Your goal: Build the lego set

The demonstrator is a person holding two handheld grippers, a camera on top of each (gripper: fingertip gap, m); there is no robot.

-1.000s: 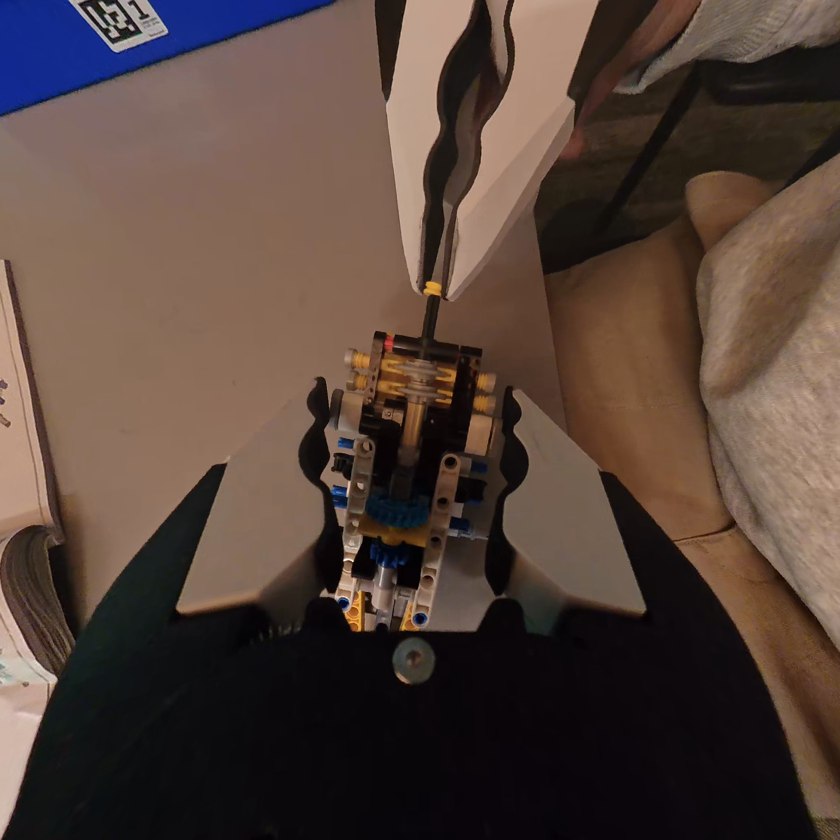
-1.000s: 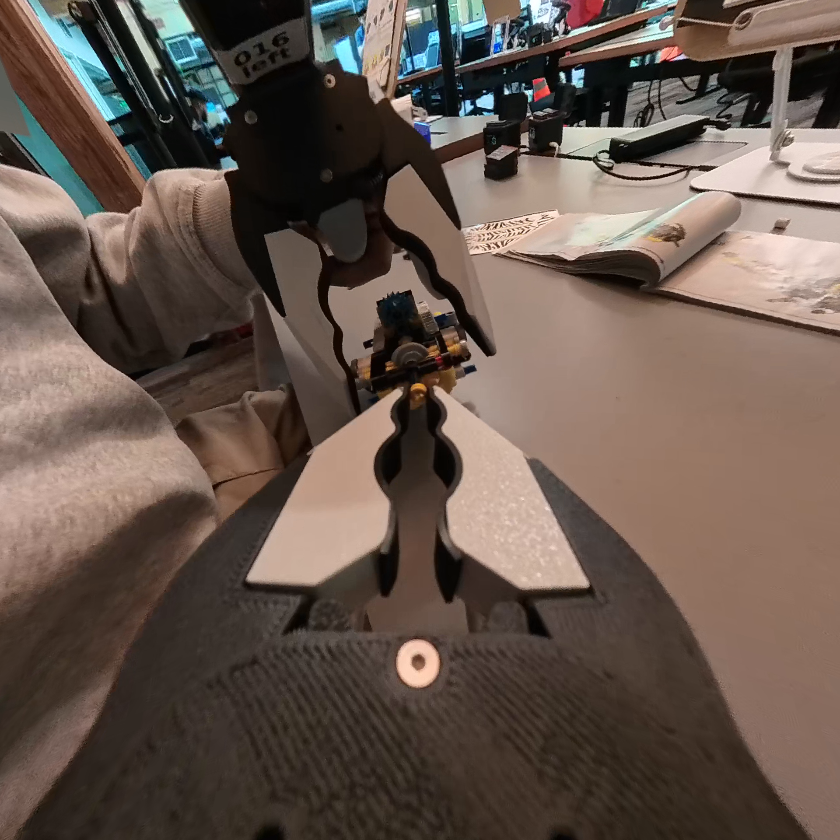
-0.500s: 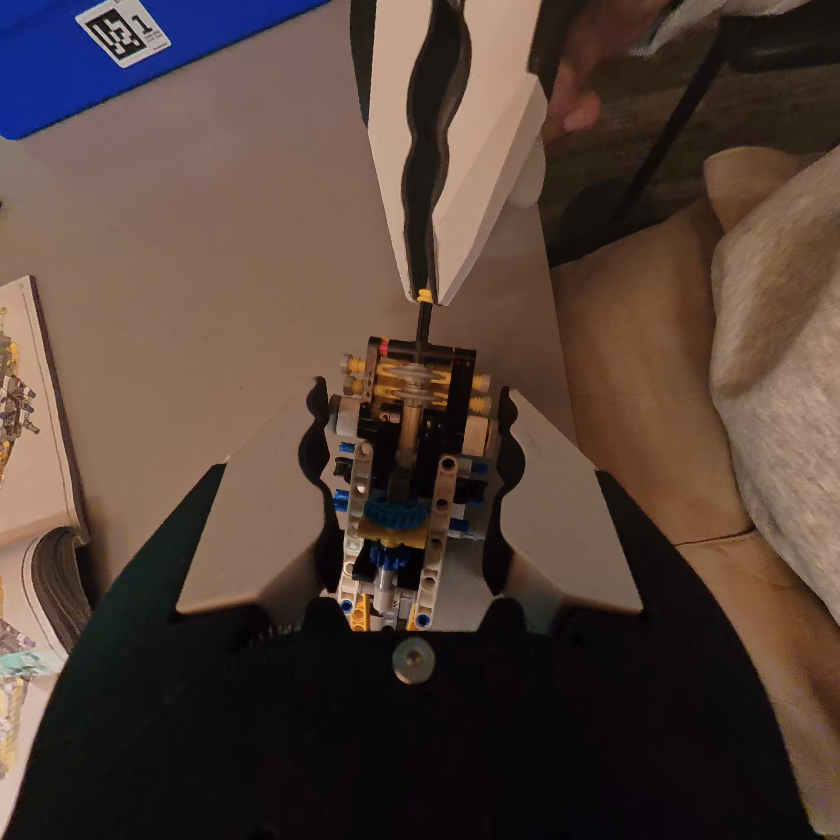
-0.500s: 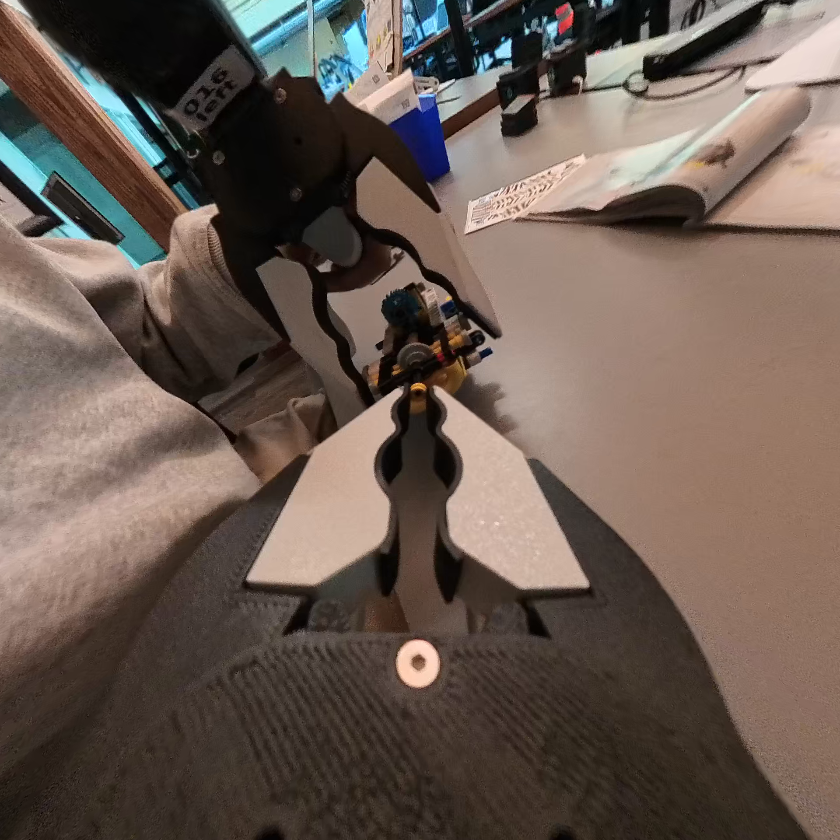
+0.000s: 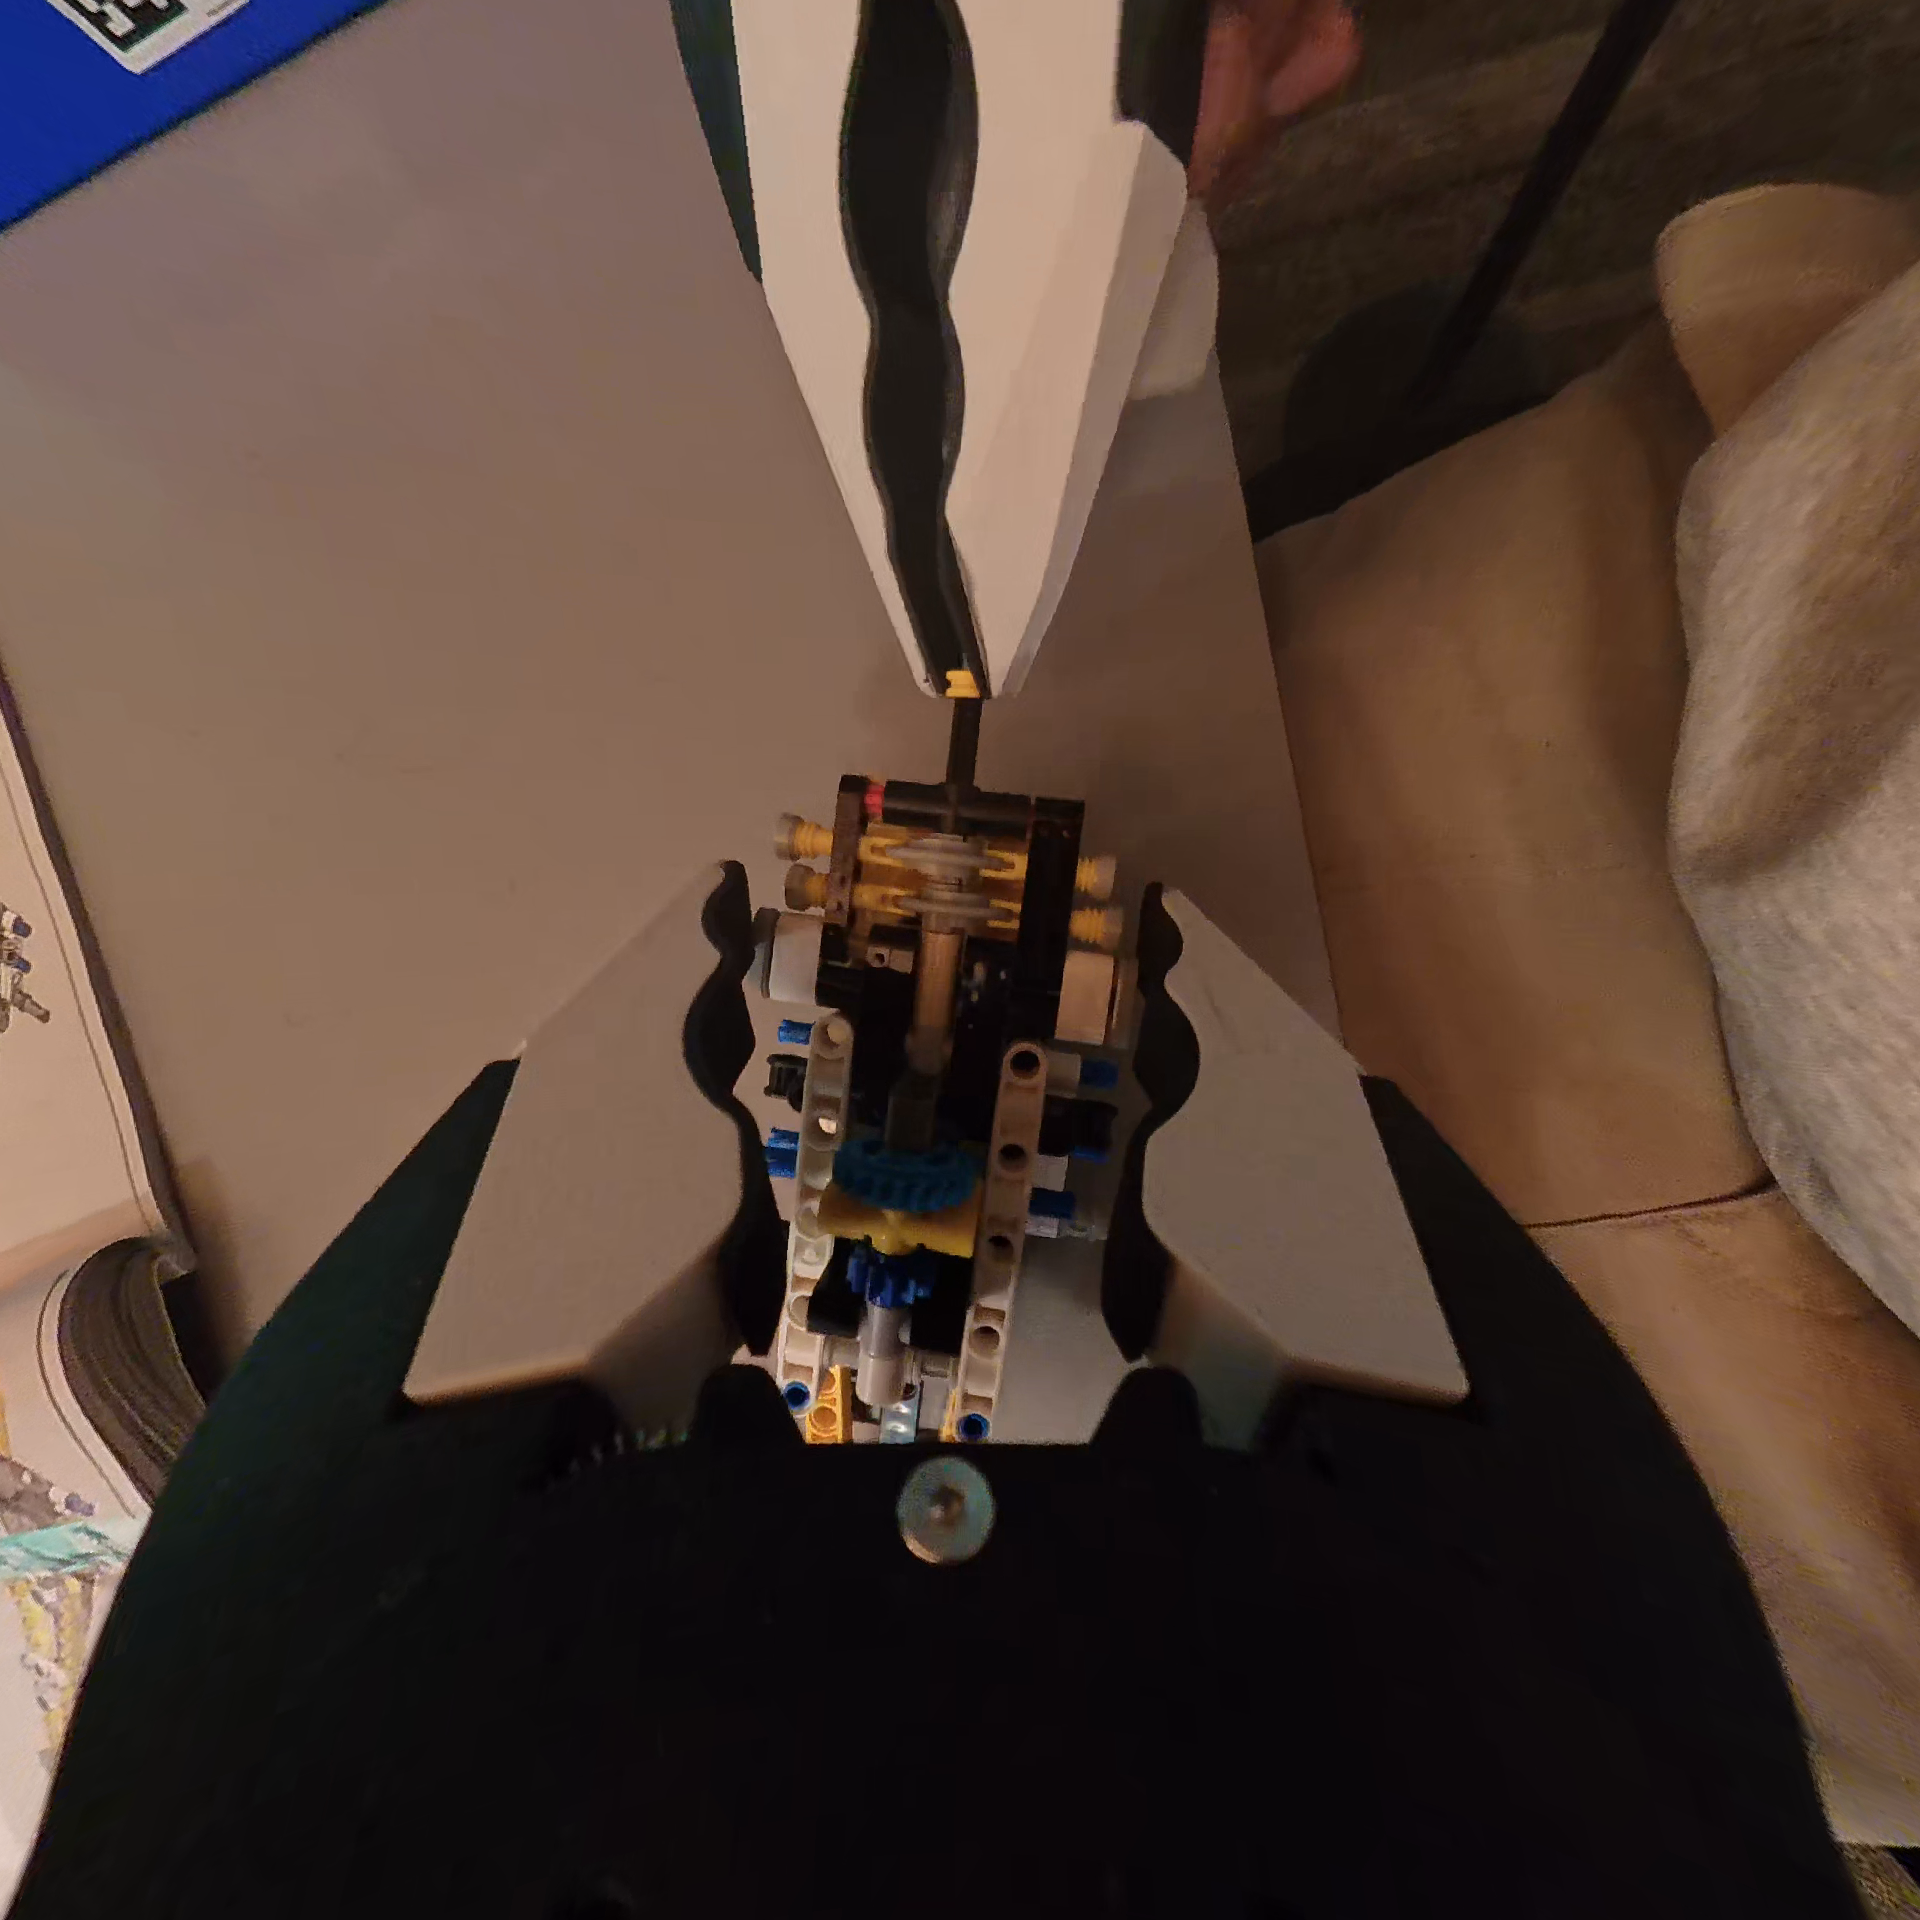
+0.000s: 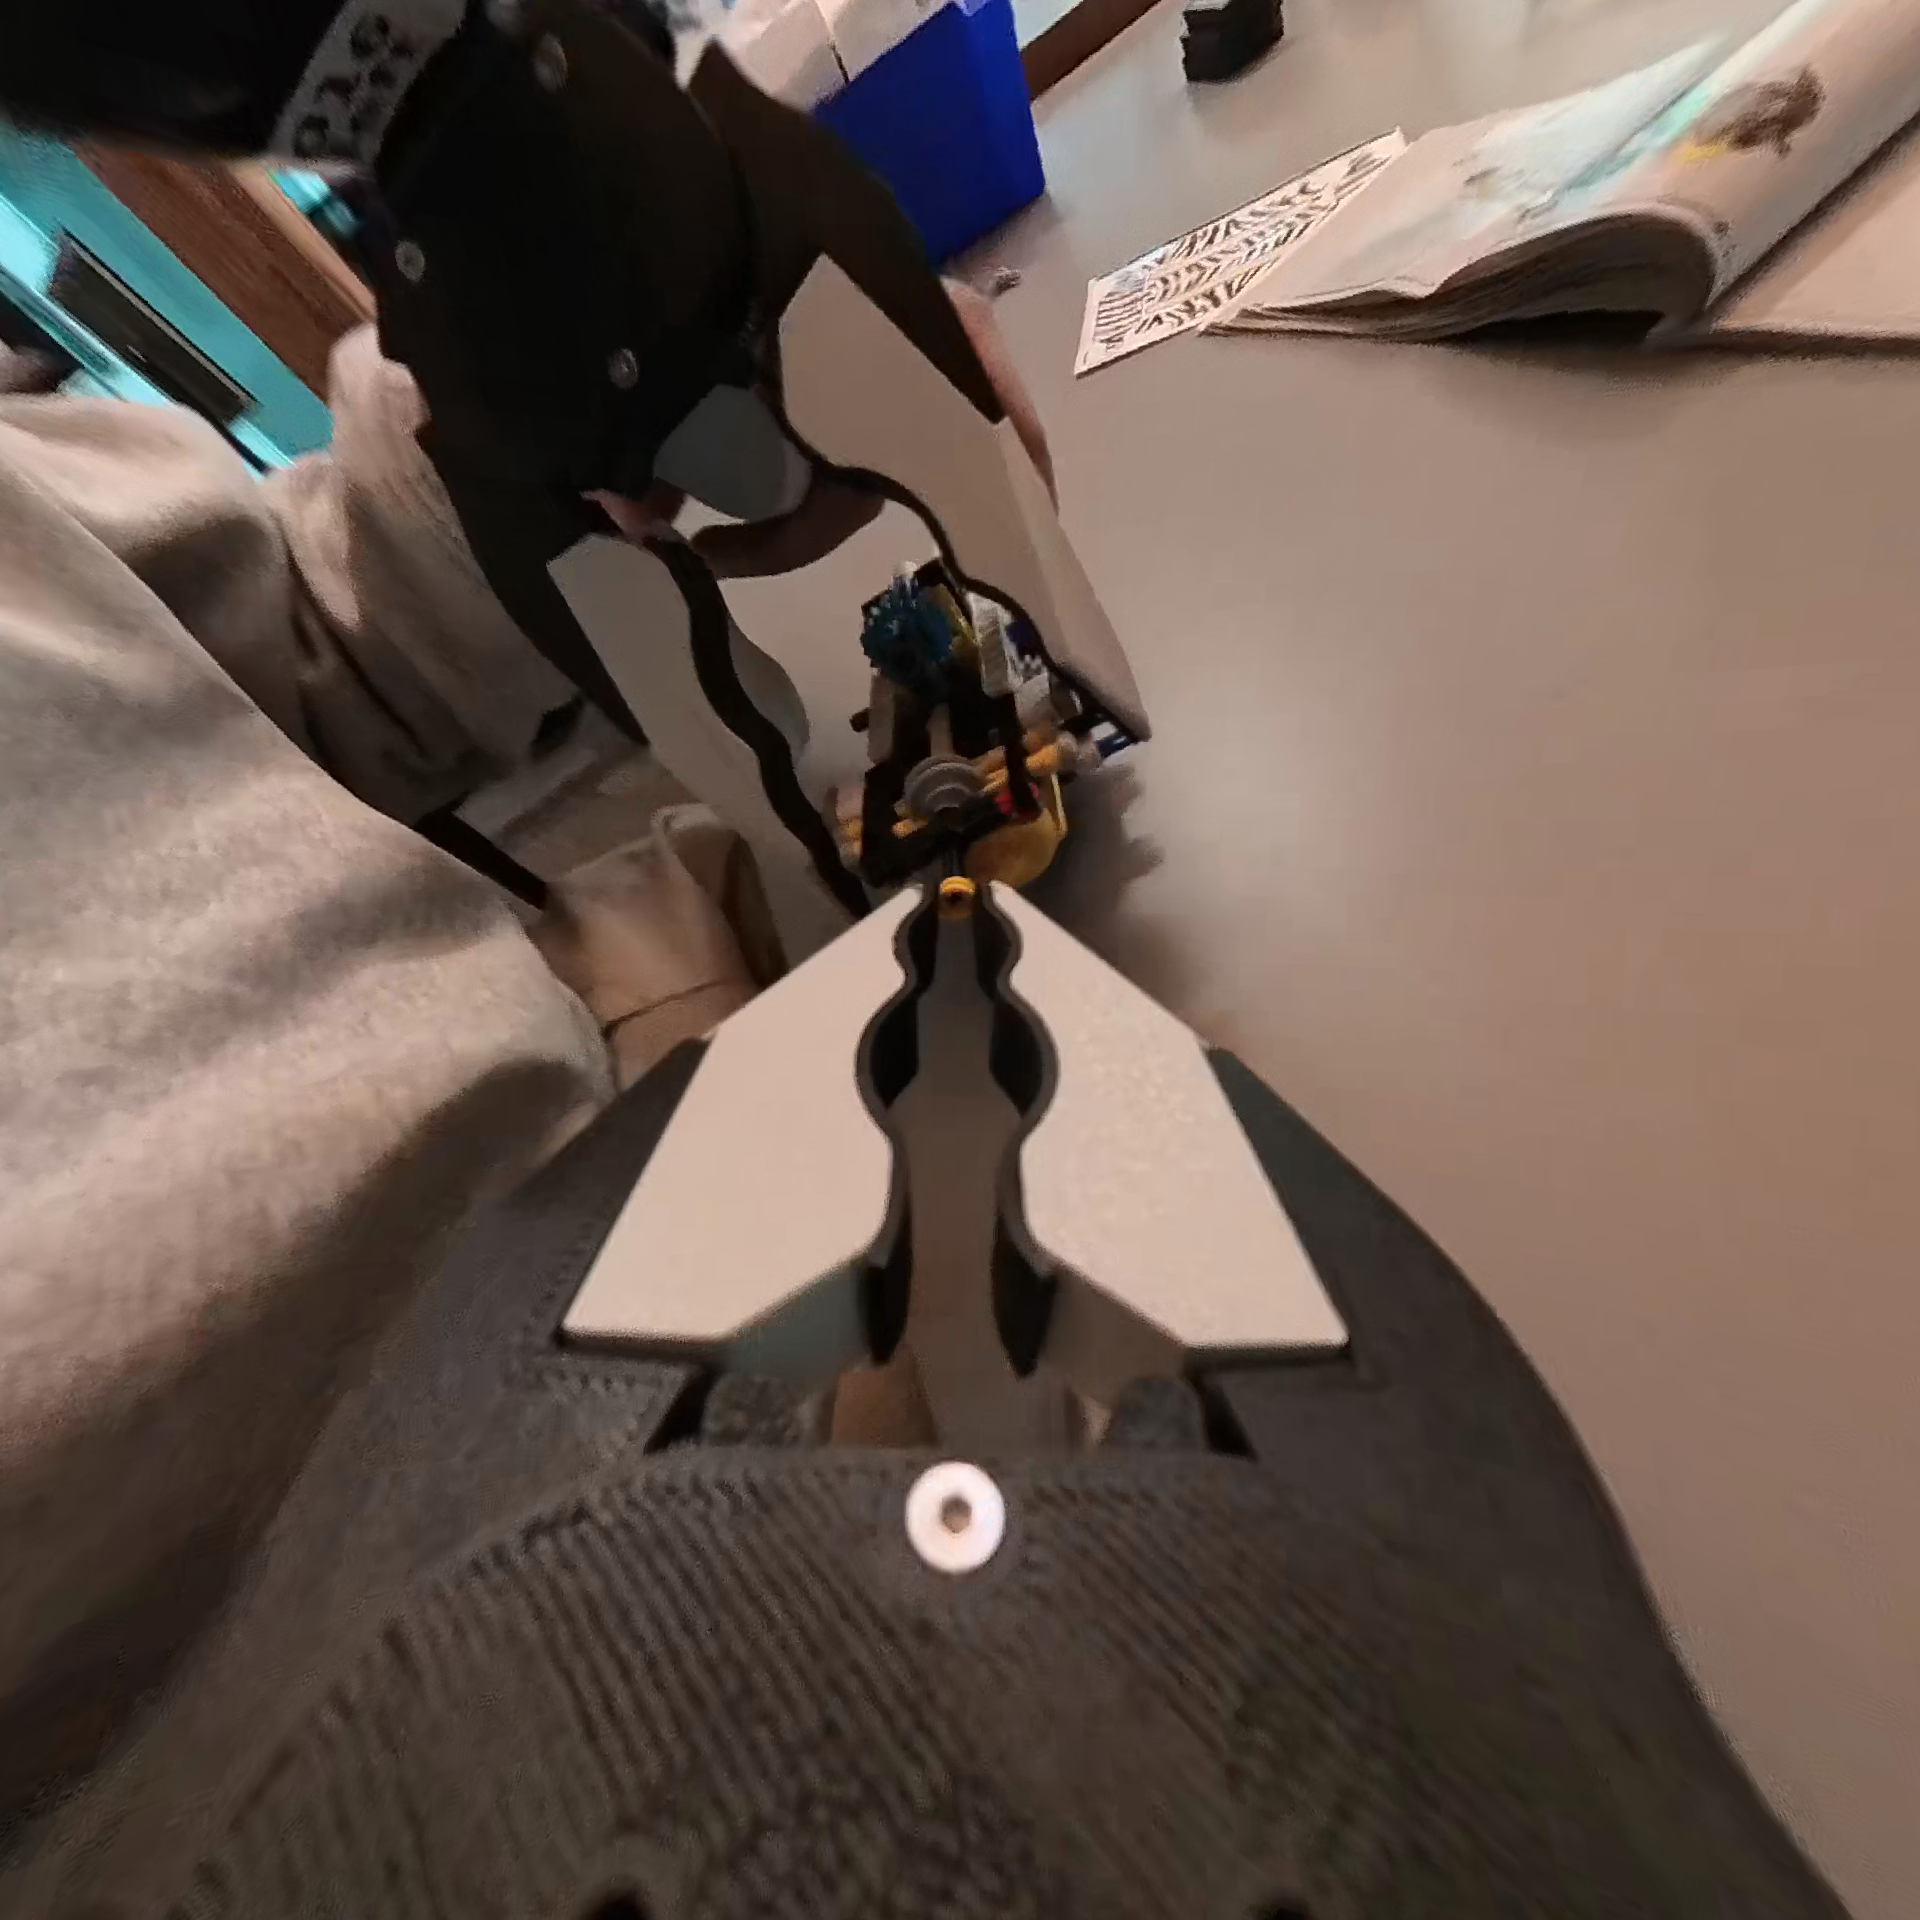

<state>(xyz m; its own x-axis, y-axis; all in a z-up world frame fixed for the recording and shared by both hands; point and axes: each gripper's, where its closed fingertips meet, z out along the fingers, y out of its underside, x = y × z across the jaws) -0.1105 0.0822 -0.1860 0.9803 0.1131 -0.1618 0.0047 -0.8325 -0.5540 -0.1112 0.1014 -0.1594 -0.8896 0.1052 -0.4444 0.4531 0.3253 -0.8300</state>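
Observation:
My left gripper is shut on the lego model, a black, white and yellow frame with blue gears, clamped between both fingers above the table edge. A black axle with a yellow bush at its end sticks out of the model's far end. My right gripper is shut on that yellow bush and points straight at the model. The right gripper also shows in the left wrist view, coming down from the top. The left gripper also shows in the right wrist view, around the model.
The grey table carries a blue box at the far left, an open instruction book and a striped sticker sheet. A person's grey sleeve and tan trousers lie along the table's edge. Left and right tips are no more than a few centimetres apart.
The right gripper has swung round, so it points more squarely at the model's end. The left gripper and model tilted lower over the table. Both grips are unchanged.

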